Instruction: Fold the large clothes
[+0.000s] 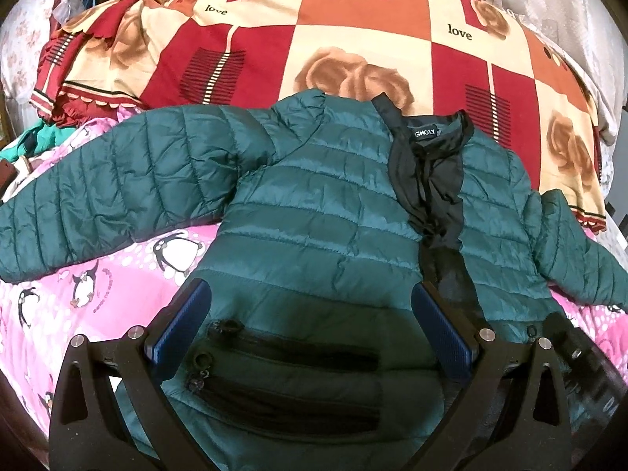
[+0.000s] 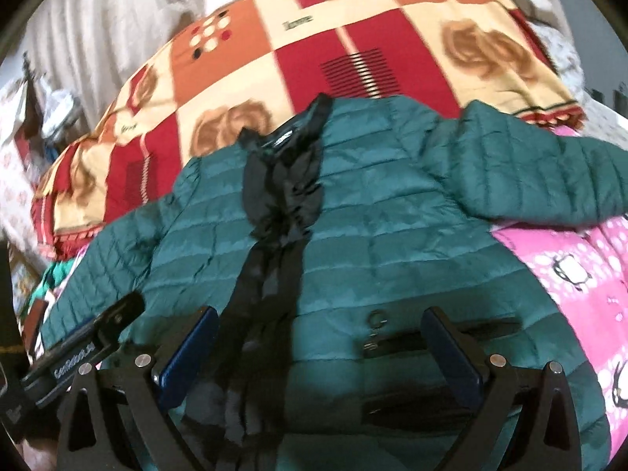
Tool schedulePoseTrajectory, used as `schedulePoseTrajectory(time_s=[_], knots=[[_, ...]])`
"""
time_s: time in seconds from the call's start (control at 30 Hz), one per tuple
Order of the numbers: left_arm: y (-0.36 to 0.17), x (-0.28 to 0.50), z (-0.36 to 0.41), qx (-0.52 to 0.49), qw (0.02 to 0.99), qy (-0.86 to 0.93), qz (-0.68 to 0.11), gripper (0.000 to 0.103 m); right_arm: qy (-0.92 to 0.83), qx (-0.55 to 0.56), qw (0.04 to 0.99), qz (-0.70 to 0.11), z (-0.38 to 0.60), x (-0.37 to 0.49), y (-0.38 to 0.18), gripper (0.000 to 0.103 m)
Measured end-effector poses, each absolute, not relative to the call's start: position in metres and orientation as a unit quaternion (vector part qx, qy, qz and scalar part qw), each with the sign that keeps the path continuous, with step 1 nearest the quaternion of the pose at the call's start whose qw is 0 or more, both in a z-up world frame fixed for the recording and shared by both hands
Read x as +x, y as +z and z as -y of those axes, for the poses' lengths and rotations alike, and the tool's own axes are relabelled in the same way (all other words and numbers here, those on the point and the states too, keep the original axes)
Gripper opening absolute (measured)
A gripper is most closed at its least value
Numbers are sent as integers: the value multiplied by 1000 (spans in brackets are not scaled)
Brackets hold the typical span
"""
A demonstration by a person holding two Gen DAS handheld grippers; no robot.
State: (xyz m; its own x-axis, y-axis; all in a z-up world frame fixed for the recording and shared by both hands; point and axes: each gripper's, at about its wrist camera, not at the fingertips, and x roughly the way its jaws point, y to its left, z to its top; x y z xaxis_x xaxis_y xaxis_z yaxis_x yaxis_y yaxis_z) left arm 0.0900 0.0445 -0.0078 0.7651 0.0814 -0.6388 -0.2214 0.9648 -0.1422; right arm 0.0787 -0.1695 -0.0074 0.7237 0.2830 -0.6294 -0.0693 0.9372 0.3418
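**Green puffer jacket spread flat on the bed, both claws hovering at its hem**

On the bed, over a pink penguin-print sheet point(image 1: 78, 274), a teal quilted jacket point(image 1: 322, 212) lies front side up with its black-lined front placket point(image 1: 428, 180) running from the collar at 12 o'clock down toward 6 o'clock. One sleeve point(image 1: 98, 180) stretches out to 9 o'clock in the left wrist view; the other sleeve point(image 2: 530, 168) reaches toward 3 o'clock in the right wrist view. A collar label point(image 1: 424, 133) shows at the neck.

Beyond the collar, at 12 o'clock, a red, orange and cream rose-patterned quilt point(image 1: 353, 27) is bunched up against a pale curtain point(image 2: 98, 27).

The left claw point(image 1: 310, 302) sits spread wide above the lower jacket panel, its blue pads either side of a zipped pocket point(image 1: 290, 357), nothing between them. The right claw point(image 2: 322, 329) is likewise spread apart above the other zipped pocket point(image 2: 431, 337) and the placket's lower end, gripping nothing. Part of the left gripper body shows at 8 o'clock in the right wrist view.
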Motion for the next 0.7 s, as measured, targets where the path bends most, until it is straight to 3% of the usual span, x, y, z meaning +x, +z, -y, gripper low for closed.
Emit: schedulePoseTrajectory(time_s=[0.3, 0.43, 0.57, 0.7], knots=[[11, 71, -80, -142, 936, 101, -307, 102, 68, 153, 936, -308, 185, 69, 7, 102], [19, 54, -105, -97, 939, 116, -308, 102, 99, 200, 922, -318, 194, 72, 1, 102], [7, 33, -141, -43, 937, 150, -313, 102, 104, 232, 908, -334, 201, 77, -9, 102], [-21, 10, -199, -73, 918, 197, -336, 102, 103, 228, 908, -337, 197, 76, -10, 102]])
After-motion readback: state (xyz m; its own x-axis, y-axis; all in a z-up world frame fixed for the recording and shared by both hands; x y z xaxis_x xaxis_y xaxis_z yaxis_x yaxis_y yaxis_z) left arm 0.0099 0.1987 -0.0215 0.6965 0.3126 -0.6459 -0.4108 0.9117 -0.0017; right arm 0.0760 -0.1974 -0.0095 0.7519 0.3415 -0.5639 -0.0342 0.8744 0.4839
